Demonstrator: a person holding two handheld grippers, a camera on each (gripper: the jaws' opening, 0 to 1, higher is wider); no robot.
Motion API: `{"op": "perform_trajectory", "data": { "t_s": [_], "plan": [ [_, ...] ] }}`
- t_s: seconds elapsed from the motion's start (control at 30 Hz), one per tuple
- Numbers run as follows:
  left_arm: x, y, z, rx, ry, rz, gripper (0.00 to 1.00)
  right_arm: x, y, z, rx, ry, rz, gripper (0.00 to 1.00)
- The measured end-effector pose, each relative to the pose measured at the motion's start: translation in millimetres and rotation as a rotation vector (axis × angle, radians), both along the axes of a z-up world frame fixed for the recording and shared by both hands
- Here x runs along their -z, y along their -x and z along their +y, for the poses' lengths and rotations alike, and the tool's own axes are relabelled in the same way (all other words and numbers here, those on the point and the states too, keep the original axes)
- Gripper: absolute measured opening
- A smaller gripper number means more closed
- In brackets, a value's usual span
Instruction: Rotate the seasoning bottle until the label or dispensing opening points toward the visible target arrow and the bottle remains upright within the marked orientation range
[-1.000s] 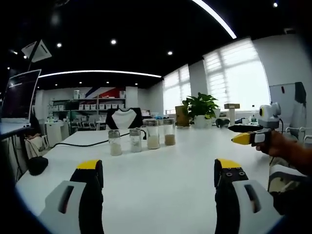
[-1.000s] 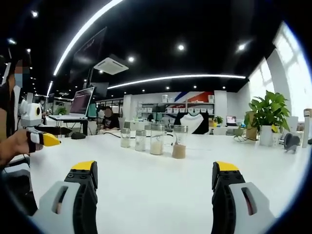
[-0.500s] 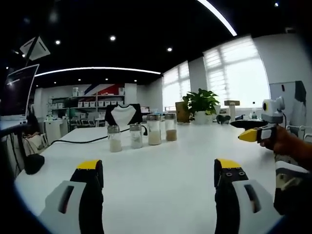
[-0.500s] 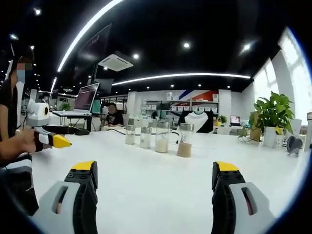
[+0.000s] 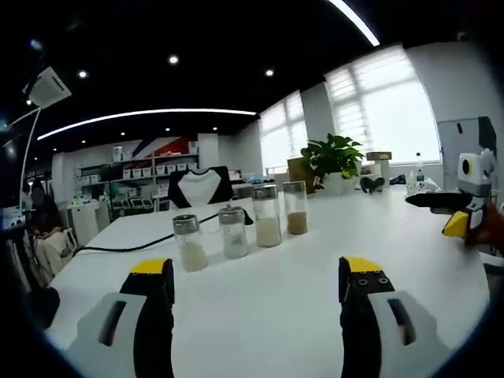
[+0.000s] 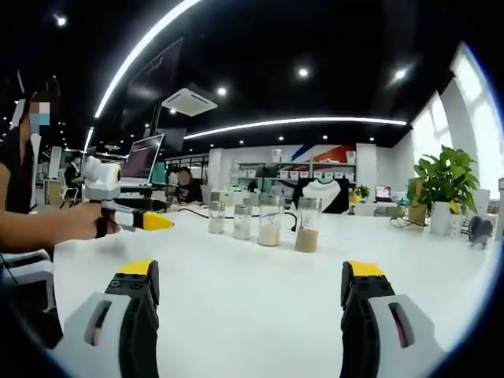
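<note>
We are holding the left hand-held gripper (image 5: 250,287) and right hand-held gripper (image 6: 250,290) released above the white tabletop (image 5: 268,299), facing four upright seasoning bottles (image 5: 236,231).

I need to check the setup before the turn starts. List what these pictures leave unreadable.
- Target arrow and marked range: not discernible on the white table in the left gripper view or the right gripper view.
- Labels and dispensing openings on the four seasoning bottles: too small and far.
- Right tongs in the left gripper view: cut off by the edge.
- Left tongs in the right gripper view: edge-on, opening unclear.
</note>
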State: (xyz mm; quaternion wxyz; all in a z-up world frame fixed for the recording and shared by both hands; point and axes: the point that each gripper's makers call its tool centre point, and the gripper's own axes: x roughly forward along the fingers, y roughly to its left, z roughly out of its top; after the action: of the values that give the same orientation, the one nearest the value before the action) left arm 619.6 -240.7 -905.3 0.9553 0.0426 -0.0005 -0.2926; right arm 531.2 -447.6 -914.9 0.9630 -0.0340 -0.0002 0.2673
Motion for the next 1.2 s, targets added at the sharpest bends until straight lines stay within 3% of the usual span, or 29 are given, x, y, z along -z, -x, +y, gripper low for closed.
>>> {"op": "perform_trajectory", "data": {
  "t_s": [0.37, 0.5, 0.6, 0.8, 0.93, 1.07, 1.2],
  "plan": [
    [4.3, -76.9, 20.5, -0.091, -0.003, -0.005, 0.75, -3.5, 0.4, -1.7, 0.001, -0.012, -0.006, 0.98],
    [9.2, -103.9, 24.1, -0.094, -0.052, 0.04, 0.76, -2.7, -1.7, -3.4, 0.01, -0.008, -0.002, 0.99],
    [12.1, -119.1, 28.8, -0.114, -0.107, 0.039, 0.76, 0.2, -7.6, -3.1, 0.032, -0.012, 0.061, 1.0],
    [19.3, -131.2, 32.5, -0.13, -0.062, 0.091, 0.76, -8.8, -18.3, 2.7, 0.047, -0.015, 0.034, 1.0],
    [26.8, -132.1, 29.6, -0.135, 0.044, 0.155, 0.76, -10.9, -24.1, 5.1, 0.061, -0.021, 0.03, 0.99],
    [32.5, -136.1, 26.4, -0.146, -0.015, 0.146, 0.74, -12.2, -31.2, 12.1, 0.058, -0.013, 0.03, 0.99],
    [28.1, -141.6, 22.0, -0.144, -0.014, 0.131, 0.7, -13.0, -30.6, 18.1, 0.046, -0.016, 0.031, 0.99]
  ]
}}
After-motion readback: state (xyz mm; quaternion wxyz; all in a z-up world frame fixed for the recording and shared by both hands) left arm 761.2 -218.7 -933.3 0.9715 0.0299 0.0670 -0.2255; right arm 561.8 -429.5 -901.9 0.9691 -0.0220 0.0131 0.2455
